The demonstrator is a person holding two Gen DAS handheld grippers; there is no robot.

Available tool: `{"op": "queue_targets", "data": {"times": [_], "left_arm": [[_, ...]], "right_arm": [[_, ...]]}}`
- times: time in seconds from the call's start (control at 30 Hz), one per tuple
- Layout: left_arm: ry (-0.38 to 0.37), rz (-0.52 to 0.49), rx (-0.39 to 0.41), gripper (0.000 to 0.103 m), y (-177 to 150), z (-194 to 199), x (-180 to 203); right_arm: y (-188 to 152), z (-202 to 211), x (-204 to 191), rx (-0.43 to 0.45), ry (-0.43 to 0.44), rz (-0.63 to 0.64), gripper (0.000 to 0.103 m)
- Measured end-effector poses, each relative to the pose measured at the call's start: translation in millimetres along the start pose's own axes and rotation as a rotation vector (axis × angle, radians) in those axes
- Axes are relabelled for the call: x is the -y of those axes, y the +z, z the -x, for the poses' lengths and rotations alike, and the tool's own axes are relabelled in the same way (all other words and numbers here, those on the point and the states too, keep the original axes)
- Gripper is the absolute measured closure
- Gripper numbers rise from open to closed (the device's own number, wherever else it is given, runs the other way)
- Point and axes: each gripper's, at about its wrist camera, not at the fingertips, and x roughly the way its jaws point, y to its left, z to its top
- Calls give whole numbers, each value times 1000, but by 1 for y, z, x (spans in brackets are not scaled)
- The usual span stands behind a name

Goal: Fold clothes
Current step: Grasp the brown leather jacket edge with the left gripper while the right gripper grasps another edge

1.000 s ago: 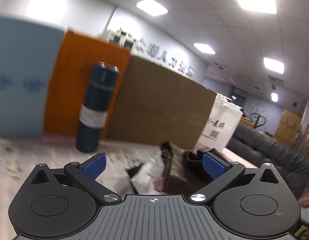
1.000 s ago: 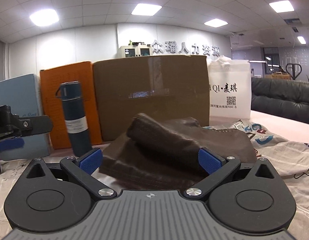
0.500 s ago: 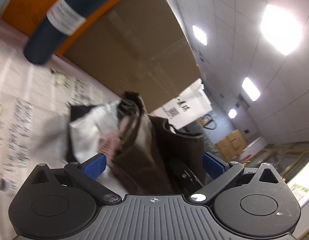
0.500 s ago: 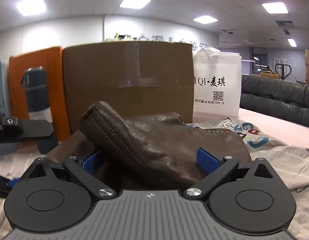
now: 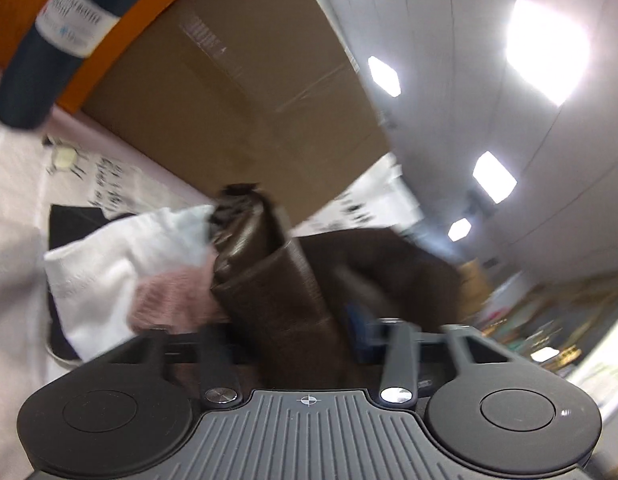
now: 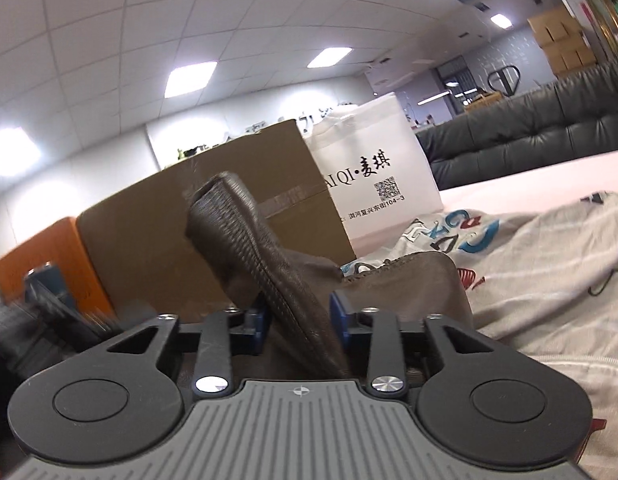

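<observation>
Brown leather makes up the garment [image 6: 269, 248] that is gripped at both ends; it is a dark, grained jacket with stitched edges and a soft sheen. In the right wrist view a folded band of it is seen standing up from between the blue pads, its long axis running up and to the left, ending in a blunt, flat top in front of the cardboard box [image 6: 157, 248]. The jaws of the right gripper [image 6: 297, 320] are closing, and the leather is pinched between them. The rest of the garment is spread low behind the pads, on a pale printed cloth [image 6: 529, 280] that covers the table. A white paper bag [image 6: 373, 184] with black lettering is seen beside the box, and a dark sofa [image 6: 529, 128] behind that.

In the left wrist view, which is tilted and blurred, another thick fold of the same garment [image 5: 277, 292] is seen rising up and slightly left from the left gripper [image 5: 293, 340]. Those jaws are also closing, with the leather clamped between them. White and pink fabric [image 5: 141, 264] is seen just left of the fold, over something black. A dark blue flask [image 5: 41, 52] and an orange box [image 5: 13, 8] are seen at the upper left
</observation>
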Motion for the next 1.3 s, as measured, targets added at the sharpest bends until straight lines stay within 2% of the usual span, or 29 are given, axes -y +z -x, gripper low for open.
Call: {"op": "queue_targets", "data": {"times": [0.1,0.13,0.23,0.27,0.3,0.33,0.37,0.4,0.43,0.47,0.63,0.8,1.1,1.3], "left_arm": [[54,-110,13,79,-7,0,3],[62,-136,16,80,-9,2,4],[68,-168,23,80,-14,8,4],[73,-185,26,81,-16,7,5],[78,-202,29,81,-17,5,6],[82,-218,35,82,-18,7,7],[88,-237,41,83,-19,9,9],[91,-258,47,83,-21,11,12],[94,-279,53,84,-22,13,15],[99,-306,58,85,-24,14,17],[113,-383,82,87,-28,30,29],[81,-340,92,89,-28,55,28],[47,-307,127,91,-28,102,40],[23,-270,145,91,-22,144,39]], "right_arm": [[0,-1,0,5,-2,7,73],[-1,-2,-1,7,-2,14,70],[-2,-6,-9,3,6,67,47],[-3,-8,-12,2,3,87,42],[-4,-10,-14,3,-4,106,42],[-5,-11,-16,3,-11,126,47],[-6,-11,-17,9,-17,137,60],[-7,-10,-17,18,-22,142,68],[-7,-7,-17,31,-24,143,84],[-7,-3,-17,53,-25,142,93],[2,27,-18,184,1,112,98],[30,59,-19,204,96,9,99],[58,126,-62,277,270,17,99],[65,160,-100,279,359,21,99]]}}
